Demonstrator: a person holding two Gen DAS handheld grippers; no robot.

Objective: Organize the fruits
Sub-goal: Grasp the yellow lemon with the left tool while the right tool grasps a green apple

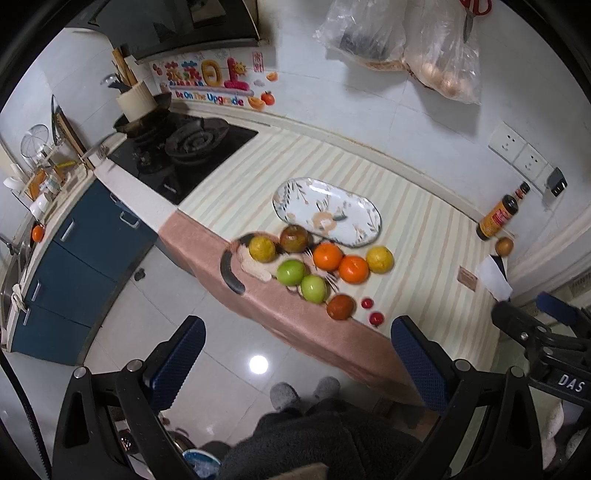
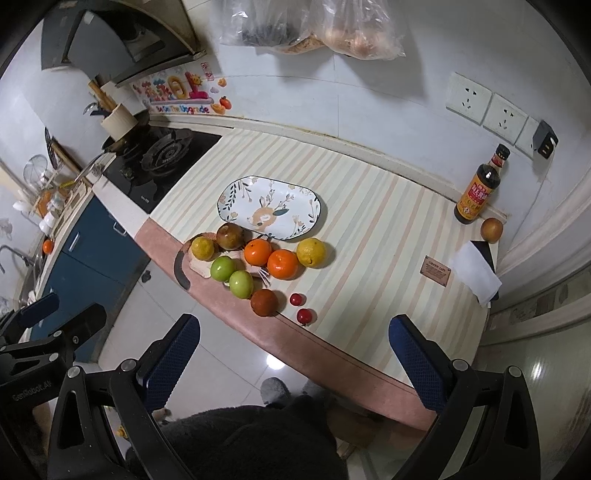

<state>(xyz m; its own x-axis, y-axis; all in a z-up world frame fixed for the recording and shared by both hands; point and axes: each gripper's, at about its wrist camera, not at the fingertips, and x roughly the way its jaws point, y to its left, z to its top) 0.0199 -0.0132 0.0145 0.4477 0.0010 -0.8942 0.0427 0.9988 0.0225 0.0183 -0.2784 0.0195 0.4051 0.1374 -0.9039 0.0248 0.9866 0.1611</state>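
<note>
A cluster of fruit lies on the striped cloth near the counter's front edge: two oranges (image 2: 282,263), two green apples (image 2: 241,283), two yellow citrus (image 2: 311,252), two brown fruits (image 2: 264,302) and two small red fruits (image 2: 305,316). An oval floral plate (image 2: 271,206) lies empty just behind them; it also shows in the left wrist view (image 1: 327,211). My left gripper (image 1: 297,363) is open and empty, above the floor in front of the counter. My right gripper (image 2: 293,360) is open and empty, also short of the counter edge.
A dark sauce bottle (image 2: 476,192) and a brown fruit (image 2: 491,229) stand at the back right. A white folded paper (image 2: 476,273) lies near the right edge. A gas stove (image 2: 159,162) with a pan is at the left. Plastic bags (image 2: 314,26) hang on the wall.
</note>
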